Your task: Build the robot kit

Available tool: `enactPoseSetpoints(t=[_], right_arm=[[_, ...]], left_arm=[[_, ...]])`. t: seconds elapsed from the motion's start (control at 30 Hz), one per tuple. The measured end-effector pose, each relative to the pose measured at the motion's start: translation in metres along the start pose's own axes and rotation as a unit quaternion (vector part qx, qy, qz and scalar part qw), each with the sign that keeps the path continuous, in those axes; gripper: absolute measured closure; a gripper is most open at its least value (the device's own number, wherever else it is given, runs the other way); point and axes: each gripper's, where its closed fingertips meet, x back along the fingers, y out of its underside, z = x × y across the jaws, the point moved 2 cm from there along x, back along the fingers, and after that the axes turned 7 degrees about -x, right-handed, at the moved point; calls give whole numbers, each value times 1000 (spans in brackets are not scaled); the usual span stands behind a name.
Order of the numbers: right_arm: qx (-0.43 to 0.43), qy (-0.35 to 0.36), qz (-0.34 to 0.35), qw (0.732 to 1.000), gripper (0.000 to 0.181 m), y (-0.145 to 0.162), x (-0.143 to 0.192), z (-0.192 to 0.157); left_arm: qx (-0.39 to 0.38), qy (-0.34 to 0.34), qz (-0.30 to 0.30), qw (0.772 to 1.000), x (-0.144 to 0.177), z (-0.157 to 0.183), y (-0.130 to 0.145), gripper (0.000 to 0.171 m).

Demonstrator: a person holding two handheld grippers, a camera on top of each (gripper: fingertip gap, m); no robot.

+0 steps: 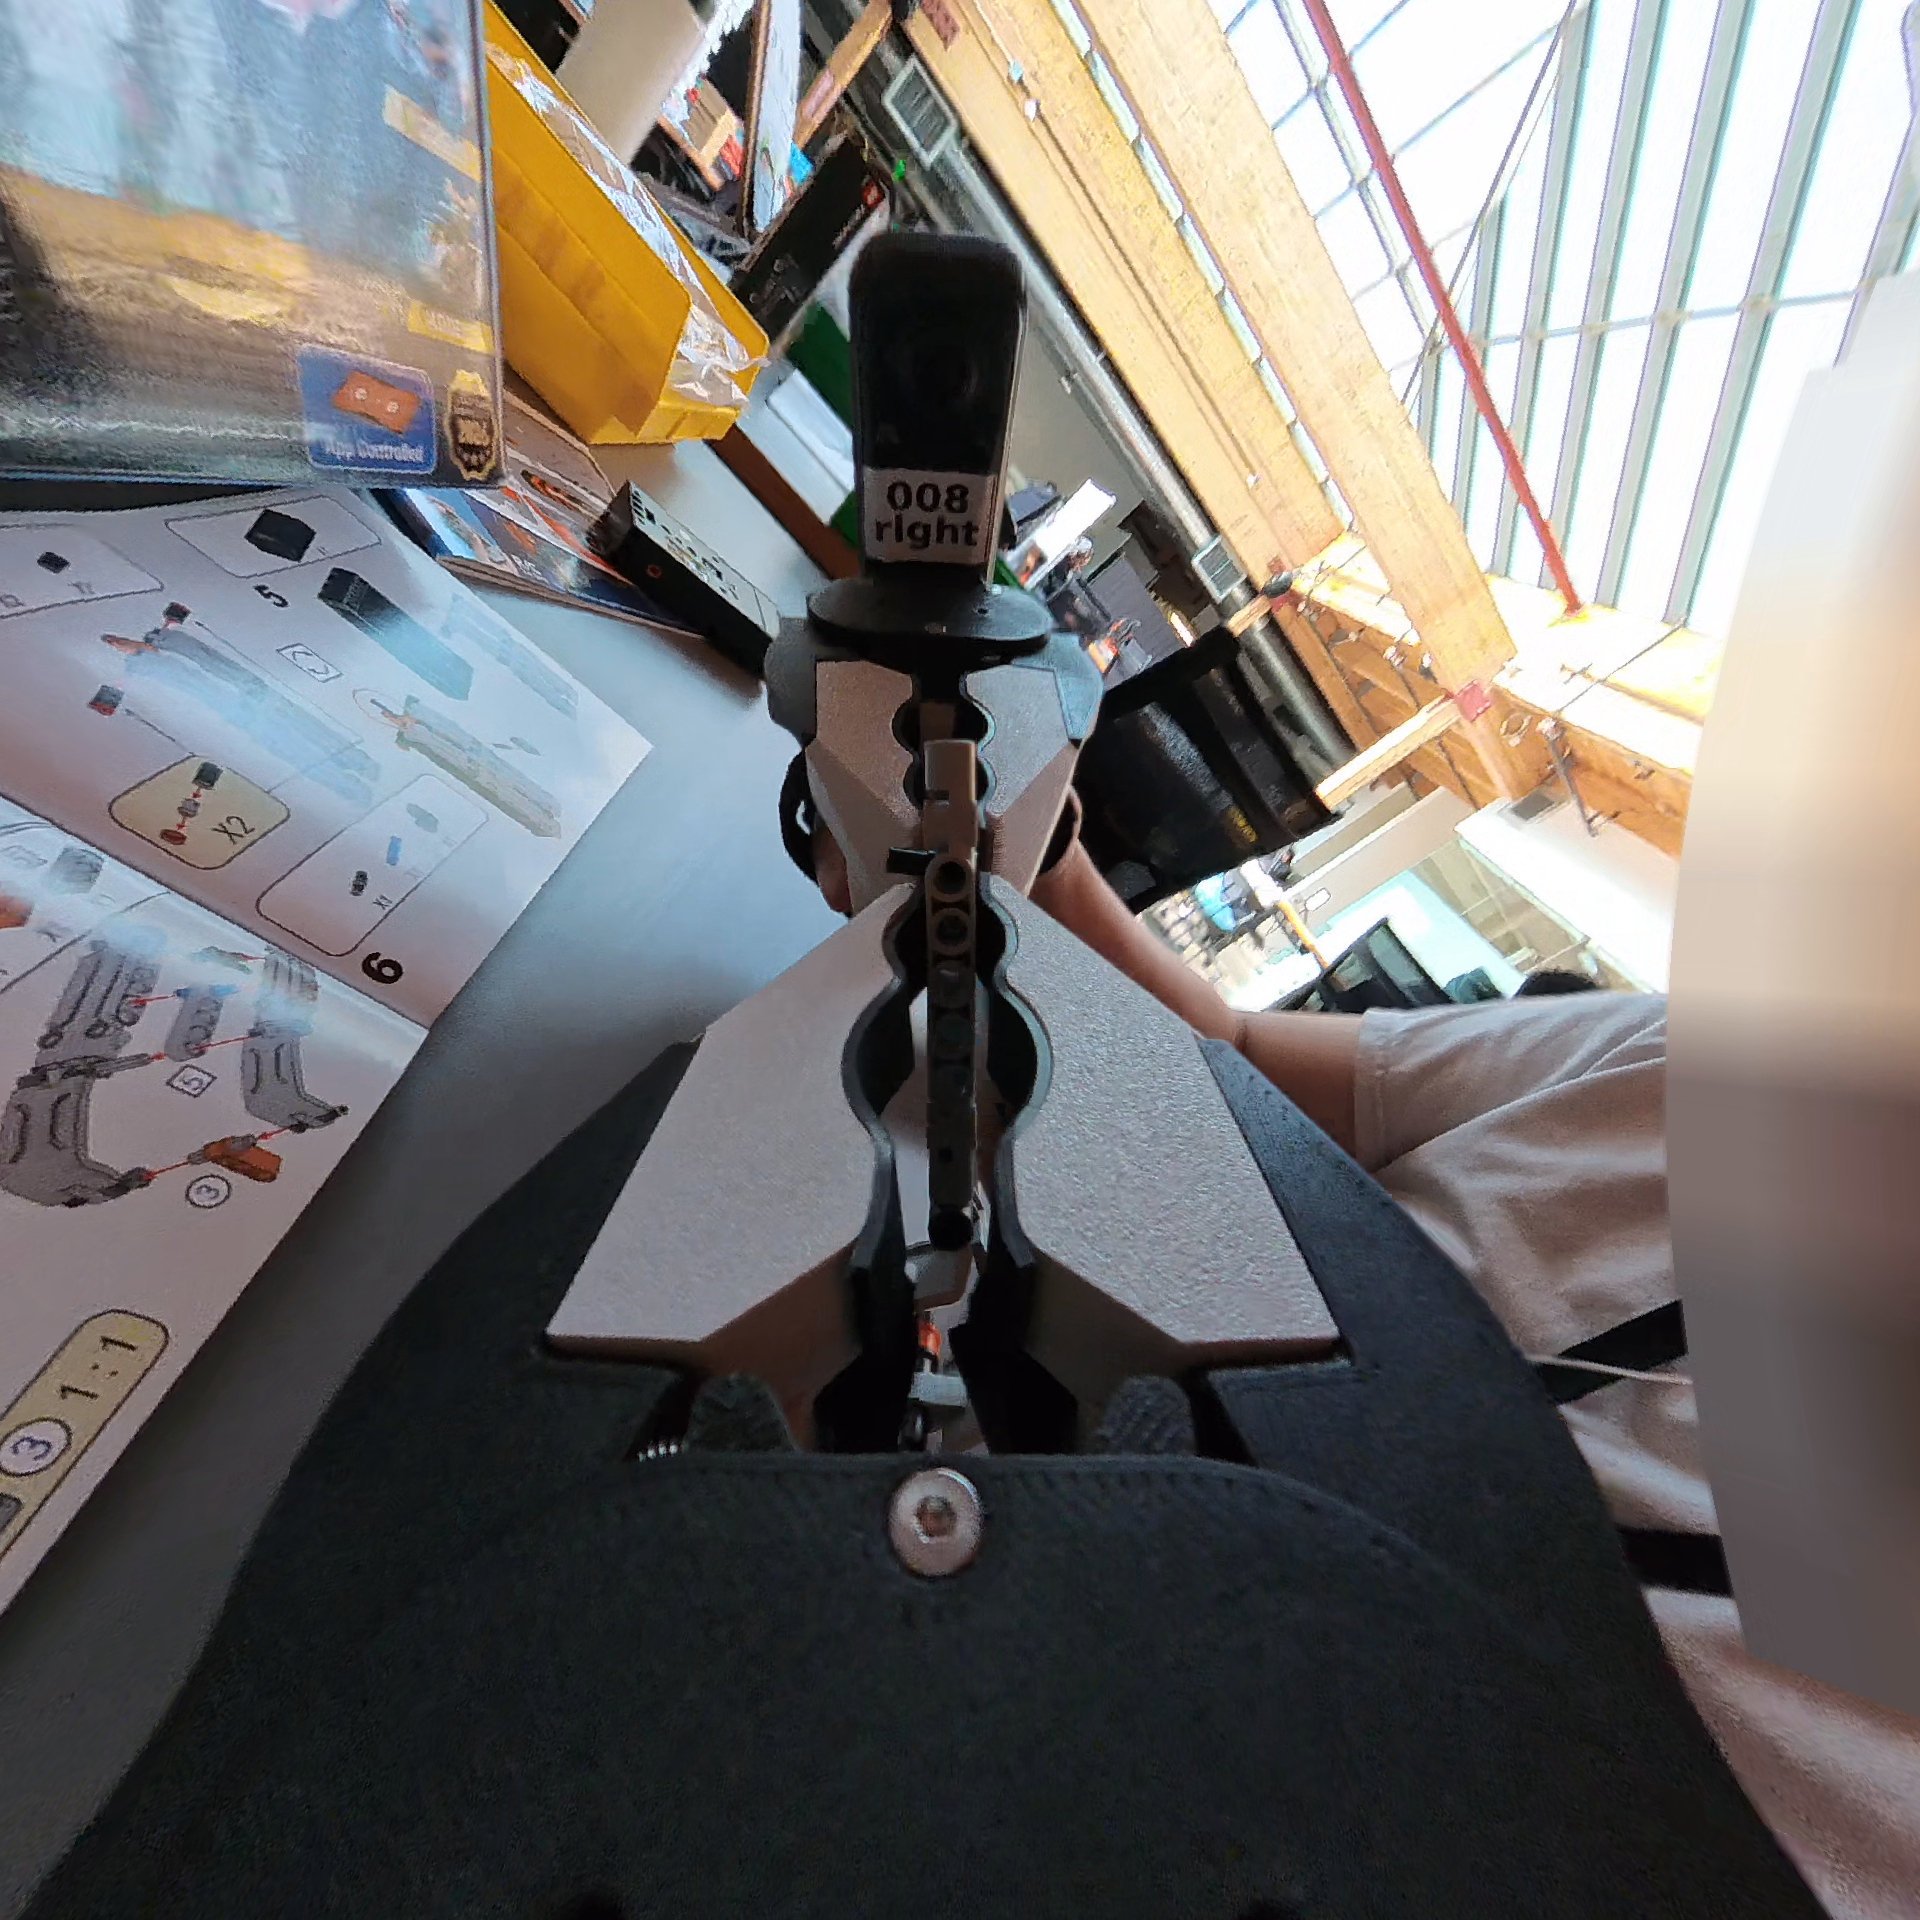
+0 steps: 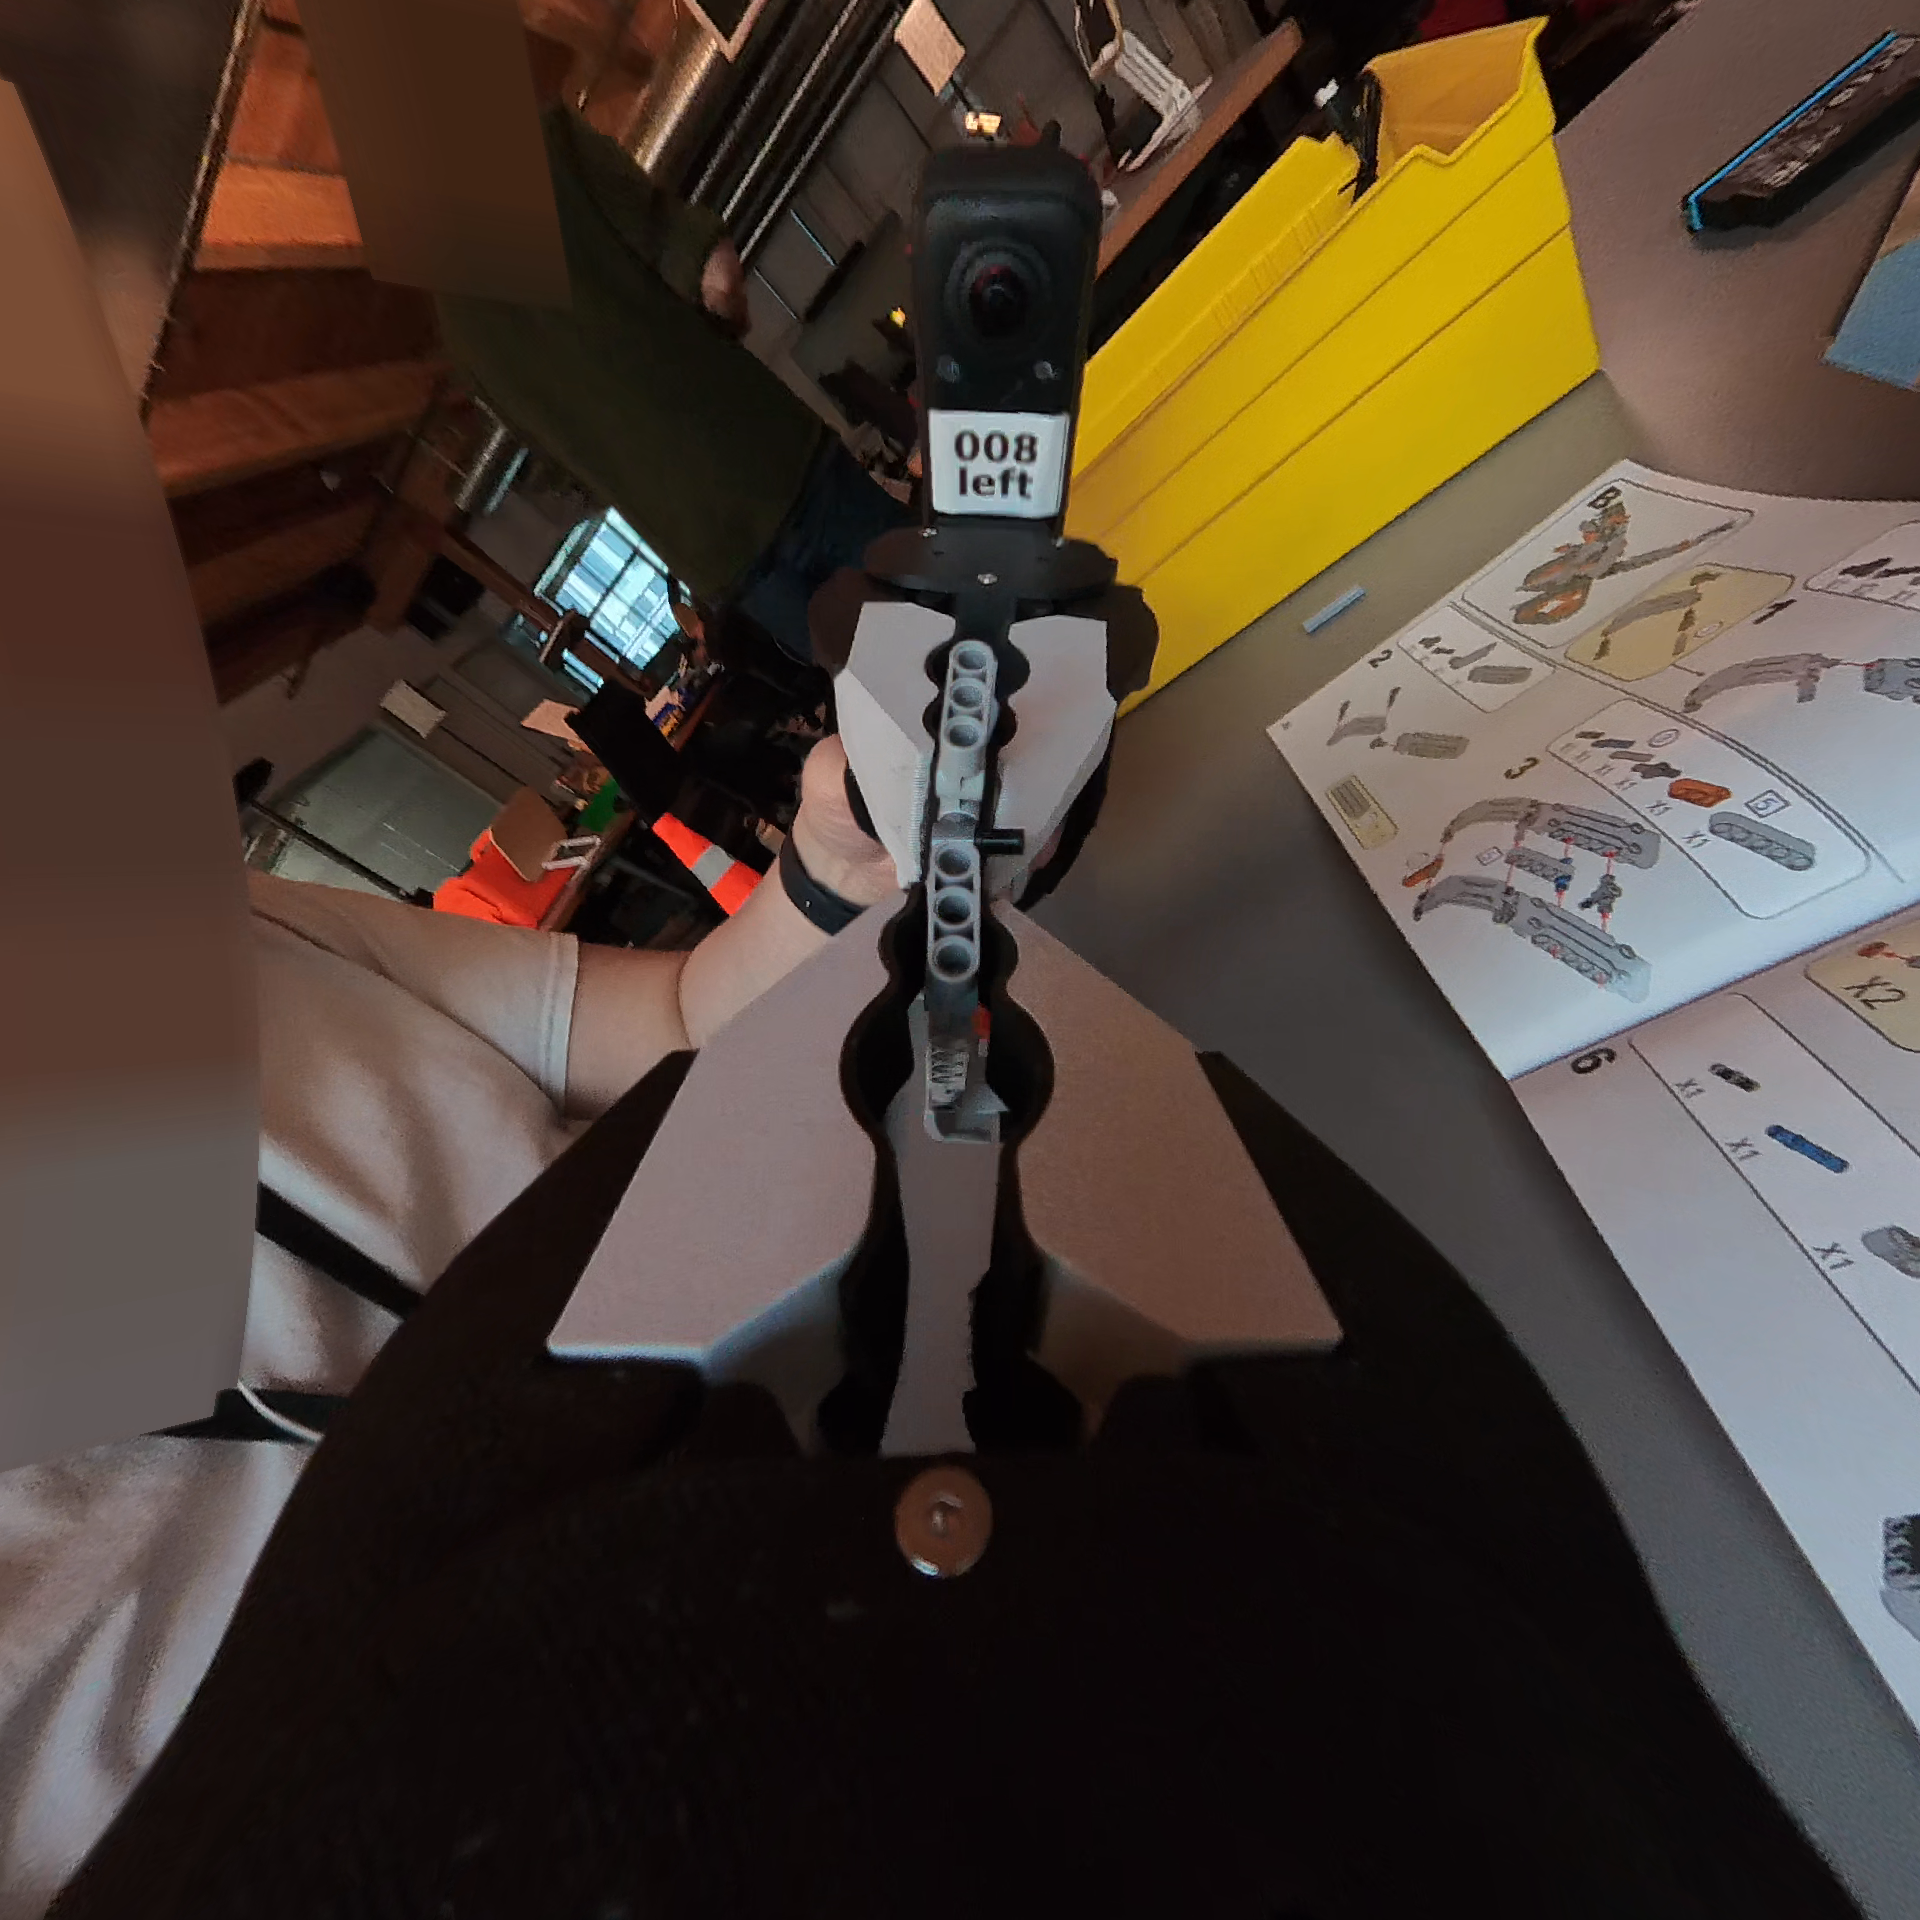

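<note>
Above a grey tabletop (image 2: 1299, 935) bearing a yellow bin (image 2: 1351, 343) and an open instruction booklet (image 1: 260, 831), the left gripper (image 1: 940, 997) and right gripper (image 2: 951, 997) meet tip to tip. Each pair of jaws is closed narrowly on one end of a slim grey perforated beam assembly (image 2: 958, 821) (black pin at mid-length), which bridges both.

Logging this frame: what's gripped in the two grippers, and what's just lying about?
Gripped:
- left gripper: holed beam
- right gripper: second holed beam, meeting the first end to end

Lying about:
- instruction sheet
- yellow bin
- printed box
</note>
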Motion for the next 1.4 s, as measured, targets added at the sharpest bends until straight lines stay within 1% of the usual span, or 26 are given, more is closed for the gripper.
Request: enactPoseSetpoints(t=[0.13, 0.27, 0.33, 0.57, 0.7, 0.8, 1.0, 1.17, 1.27, 1.33, 1.4], right_arm=[[-34, 6, 34, 999, 176, -7, -1, 8], [-91, 7, 69, 993, 176, -11, 1, 18], [-117, 10, 82, 990, 174, -12, 1, 23], [-181, 6, 94, 979, 174, -11, 1, 29], [-201, 2, 105, 974, 175, -12, 0, 30], [-228, -19, 107, 967, 177, -11, -1, 28], [-186, -4, 107, 977, 176, -14, -2, 28], [-186, -39, 127, 973, 177, -18, -4, 26], [-194, -54, 129, 971, 177, -18, -4, 29], [-211, -64, 128, 967, 176, -17, -3, 34], [-235, -89, 140, 958, 177, -20, 1, 34]], left_arm=[[63, 17, 45, 997, 3, -9, -5, 167], [148, 49, 98, 983, 4, -20, -7, 167], [168, 49, 116, 978, 4, -26, -6, 167], [132, 8, 104, 986, 4, -33, -4, 167], [136, 8, 120, 983, 4, -35, -6, 167], [128, 6, 115, 985, 3, -34, -6, 167], [131, 7, 124, 984, 5, -33, -8, 167], [135, 11, 141, 981, 8, -32, -12, 167], [148, 22, 154, 977, 10, -31, -14, 167], [140, 14, 151, 978, 11, -31, -14, 167], [130, 2, 148, 980, 13, -32, -15, 167]])
